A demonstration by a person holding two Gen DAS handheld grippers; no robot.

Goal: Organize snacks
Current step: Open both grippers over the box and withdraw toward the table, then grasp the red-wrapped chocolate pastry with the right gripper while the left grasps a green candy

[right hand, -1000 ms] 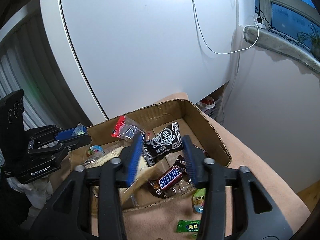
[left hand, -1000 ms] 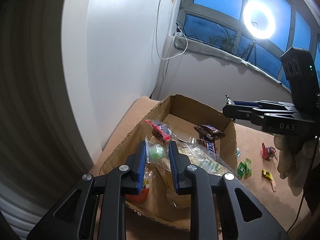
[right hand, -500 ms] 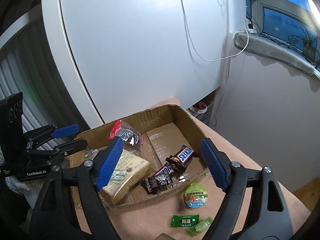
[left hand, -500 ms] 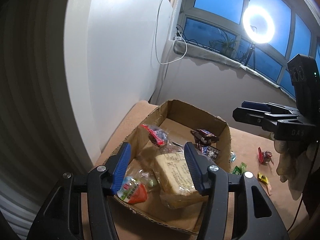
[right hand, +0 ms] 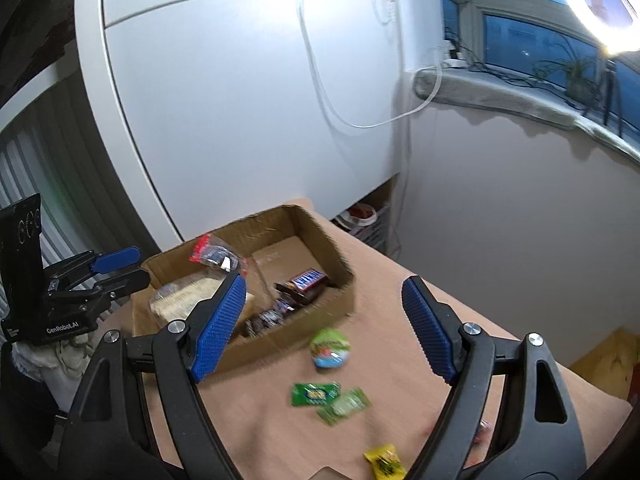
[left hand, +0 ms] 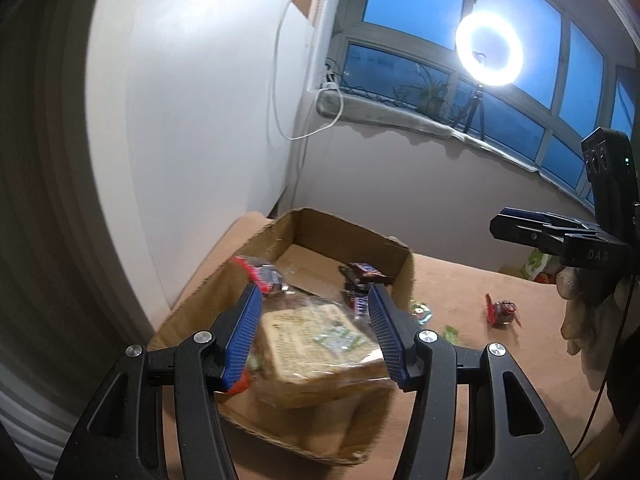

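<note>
A cardboard box (left hand: pixel 396 249) (right hand: pixel 320 236) on the tan table holds a wrapped bread slice (left hand: pixel 320 344) (right hand: pixel 180 300), chocolate bars (left hand: pixel 366 272) (right hand: pixel 306 278) and a red-topped packet (left hand: pixel 256 272) (right hand: pixel 212 252). My left gripper (left hand: pixel 314 332) is open and empty above the box's near end. My right gripper (right hand: pixel 324 320) is open and empty above loose snacks: a round green pack (right hand: pixel 330 348), two green wrappers (right hand: pixel 316 394) and a yellow candy (right hand: pixel 384 458). A red candy (left hand: pixel 500 312) lies on the table.
A white wall panel with a hanging cable (right hand: pixel 320 80) stands behind the box. A windowsill with a plant (left hand: pixel 432 96) and a ring light (left hand: pixel 488 50) runs along the back. The table edge (right hand: pixel 560 364) falls off at the right.
Both grippers let go of snacks into the box, opened wide and drew back. The right gripper moved right, over the loose snacks on the table.
</note>
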